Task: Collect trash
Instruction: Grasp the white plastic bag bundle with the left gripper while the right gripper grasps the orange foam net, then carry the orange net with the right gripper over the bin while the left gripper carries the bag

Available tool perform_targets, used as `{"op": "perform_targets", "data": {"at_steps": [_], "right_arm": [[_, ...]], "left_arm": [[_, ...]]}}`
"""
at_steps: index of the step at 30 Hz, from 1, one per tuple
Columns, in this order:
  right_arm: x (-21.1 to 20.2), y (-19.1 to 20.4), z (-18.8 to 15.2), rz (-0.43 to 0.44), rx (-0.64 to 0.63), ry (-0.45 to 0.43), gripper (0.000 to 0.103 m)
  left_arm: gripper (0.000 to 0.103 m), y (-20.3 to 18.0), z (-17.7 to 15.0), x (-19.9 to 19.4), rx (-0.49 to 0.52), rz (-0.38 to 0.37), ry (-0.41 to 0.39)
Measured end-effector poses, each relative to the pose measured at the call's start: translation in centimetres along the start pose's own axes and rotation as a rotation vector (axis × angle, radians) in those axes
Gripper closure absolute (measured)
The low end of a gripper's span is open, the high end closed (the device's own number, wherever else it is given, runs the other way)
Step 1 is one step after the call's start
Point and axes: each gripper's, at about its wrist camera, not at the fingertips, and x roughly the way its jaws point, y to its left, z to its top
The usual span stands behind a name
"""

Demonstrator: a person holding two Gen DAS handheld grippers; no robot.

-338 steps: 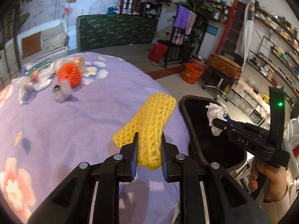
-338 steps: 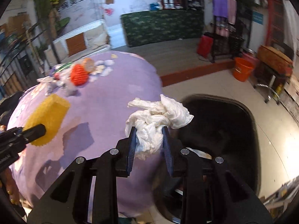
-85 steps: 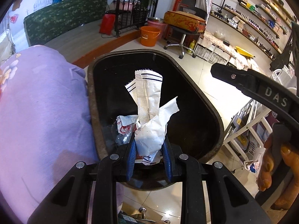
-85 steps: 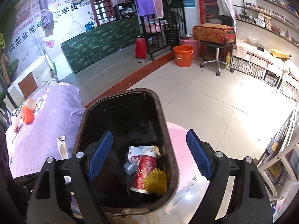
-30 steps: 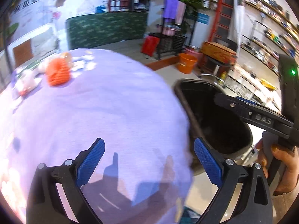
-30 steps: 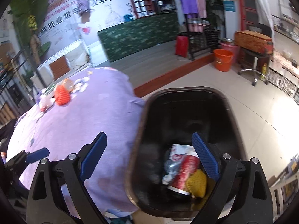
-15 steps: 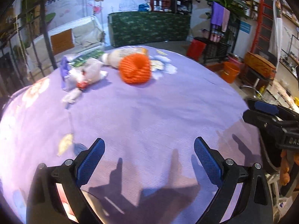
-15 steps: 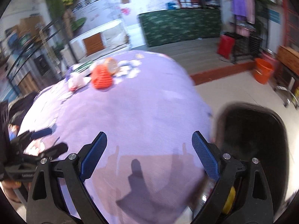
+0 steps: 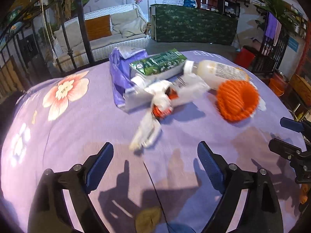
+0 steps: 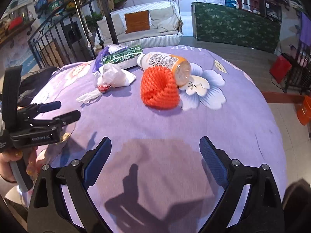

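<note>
A heap of trash lies on the purple flowered tablecloth (image 9: 81,128): an orange foam net (image 9: 237,101), a white plastic bottle (image 9: 219,71) on its side, a green carton (image 9: 159,64), a purple bag (image 9: 118,71) and crumpled white wrappers (image 9: 155,104). My left gripper (image 9: 155,161) is open and empty, just short of the wrappers. My right gripper (image 10: 155,153) is open and empty, short of the orange net (image 10: 159,85). The bottle (image 10: 165,62), the carton (image 10: 122,56) and the wrappers (image 10: 112,77) also show in the right wrist view.
The left gripper (image 10: 58,110) shows at the left in the right wrist view; the right gripper (image 9: 291,136) at the right edge of the left wrist view. A white swing sofa (image 9: 114,33) and a green-covered counter (image 9: 194,27) stand behind the table.
Both open grippers have swung away from the black bin and moved in over the table toward the trash heap, which now looks larger and closer. The bin is out of view.
</note>
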Motion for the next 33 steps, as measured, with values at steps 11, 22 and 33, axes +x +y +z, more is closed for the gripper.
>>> {"op": "perform_targets", "data": {"at_steps": [11,22,33], "right_arm": [[8.5,-1.2,6.1,-0.038,0.001,0.095,0.032],[8.7,-1.5,5.3,-0.034,0.013,0.102,0.083],[2.8,-2.6,1.7,0.013,0.106,0.038,0.083]], "left_arm": [[0.037,-0.8,3.6,5.2,0.077,-0.003,0.004],[0.079,-1.6,1.5,2.9,0.076,-0.043,0.026],[0.079,-3.7,-2.8,-3.2,0.051,-0.116,0.013]]}}
